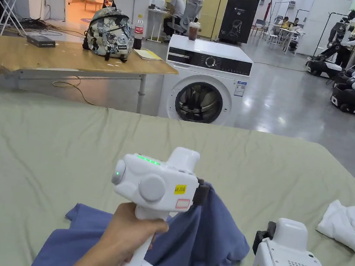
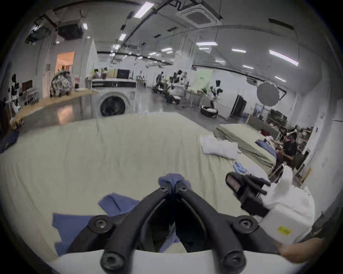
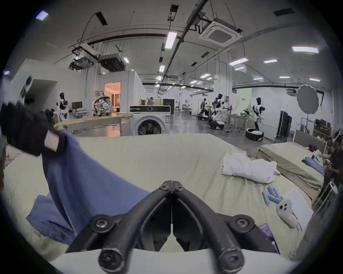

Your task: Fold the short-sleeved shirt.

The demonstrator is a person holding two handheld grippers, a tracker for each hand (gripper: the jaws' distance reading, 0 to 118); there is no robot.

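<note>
left gripper (image 2: 172,187) raised, jaws pinched on cloth, right gripper (image 3: 172,187) lower, jaws together, empty

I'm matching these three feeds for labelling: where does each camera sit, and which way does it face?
Head view: on the person's head, looking down over the bed; the left hand and both tongs' housings show.
Left gripper view: rides the left tongs, facing forward; they pinch the blue shirt.
Right gripper view: rides the right tongs, facing forward, shut on nothing.
Shared: washing machine, white cloth.
</note>
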